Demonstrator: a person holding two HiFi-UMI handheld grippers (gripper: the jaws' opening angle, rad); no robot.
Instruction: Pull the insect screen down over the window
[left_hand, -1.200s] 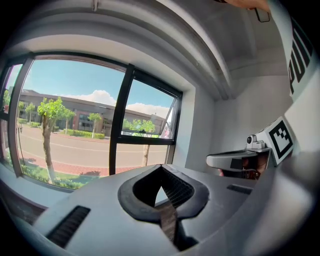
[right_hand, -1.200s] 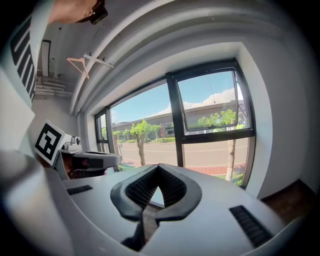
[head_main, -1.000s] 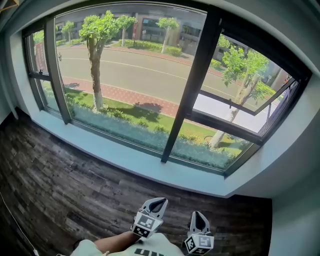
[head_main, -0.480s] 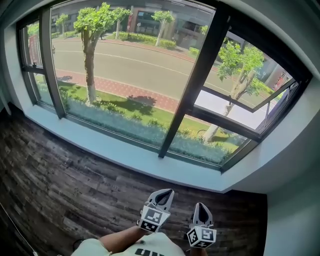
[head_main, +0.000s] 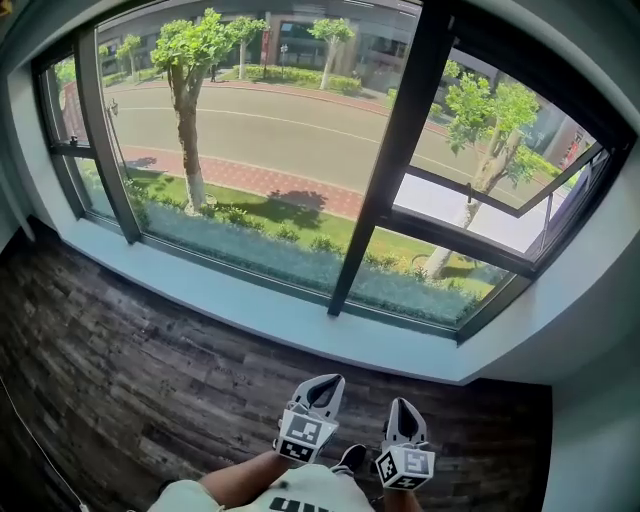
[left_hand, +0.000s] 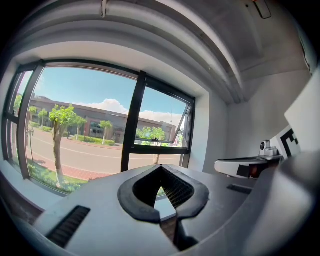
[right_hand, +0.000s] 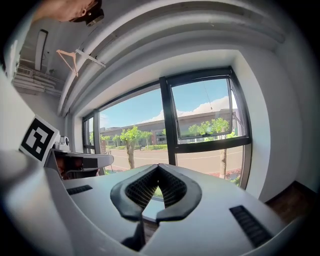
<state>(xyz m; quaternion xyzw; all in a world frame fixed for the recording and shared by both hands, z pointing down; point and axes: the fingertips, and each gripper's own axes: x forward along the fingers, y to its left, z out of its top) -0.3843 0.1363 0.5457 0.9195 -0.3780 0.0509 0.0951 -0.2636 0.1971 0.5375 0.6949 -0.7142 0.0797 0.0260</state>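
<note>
Two grippers sit low in the head view, side by side above the dark plank floor (head_main: 130, 380). The left gripper (head_main: 322, 385) is slightly ahead of the right gripper (head_main: 400, 408), and both point toward the window (head_main: 385, 190) beyond the pale sill (head_main: 250, 315). A bare forearm (head_main: 240, 482) runs from the left one to the bottom edge, while the right hand is cut off. Only this view shows the floor between the grippers and the sill.

From the left gripper view, its jaws meet tip to tip with nothing between them. The window lies ahead and to the left, with a tilted sash (left_hand: 170, 131) in its right pane, and the right gripper juts in at the right edge.

From the right gripper view, its jaws are likewise pressed together and empty. It alone shows a clothes hanger (right_hand: 67, 57) up near the ceiling.

No view lets the insect screen be made out.
</note>
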